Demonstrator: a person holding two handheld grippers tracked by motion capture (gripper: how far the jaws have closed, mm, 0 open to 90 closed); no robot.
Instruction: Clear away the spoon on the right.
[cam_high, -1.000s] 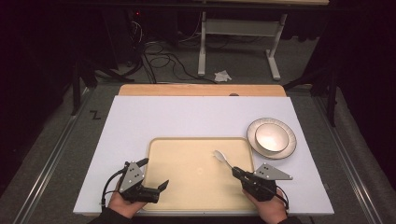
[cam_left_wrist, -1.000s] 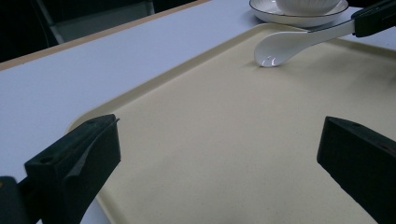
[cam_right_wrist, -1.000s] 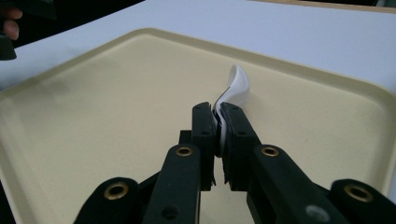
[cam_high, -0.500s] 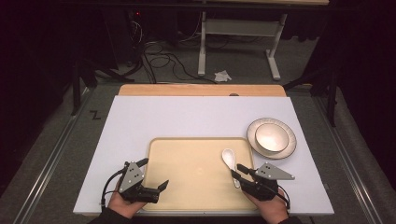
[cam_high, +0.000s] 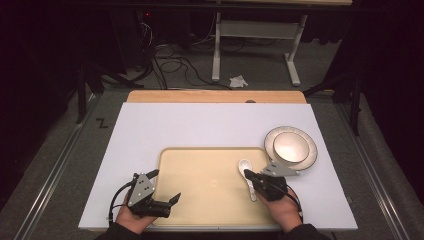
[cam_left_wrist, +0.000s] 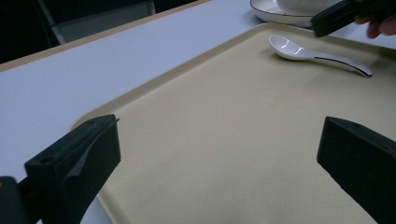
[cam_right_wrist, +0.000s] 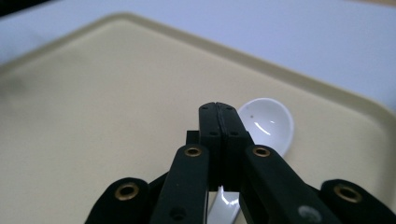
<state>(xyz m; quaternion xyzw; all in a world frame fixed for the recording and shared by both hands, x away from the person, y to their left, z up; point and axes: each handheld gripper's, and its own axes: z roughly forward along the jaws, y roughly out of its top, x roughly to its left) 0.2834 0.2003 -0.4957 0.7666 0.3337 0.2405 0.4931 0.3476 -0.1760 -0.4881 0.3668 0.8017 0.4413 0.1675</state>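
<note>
High view: both hands rest at the near edge of the white bench (cam_high: 200, 125). The left claw (cam_high: 167, 201) points sideways over the smooth beige tray (cam_high: 200, 165); the right claw (cam_high: 248, 175) angles over the glossy white ceramic spoon (cam_high: 246, 170), which lies on the tray's right part beside a stacked plate and bowl (cam_high: 290, 147).

Left gripper view: the left claw's jaws stand wide apart, holding nothing.

Right gripper view: the right claw's jaws have just closed, pressed together with nothing gripped, above the spoon's handle.
</note>
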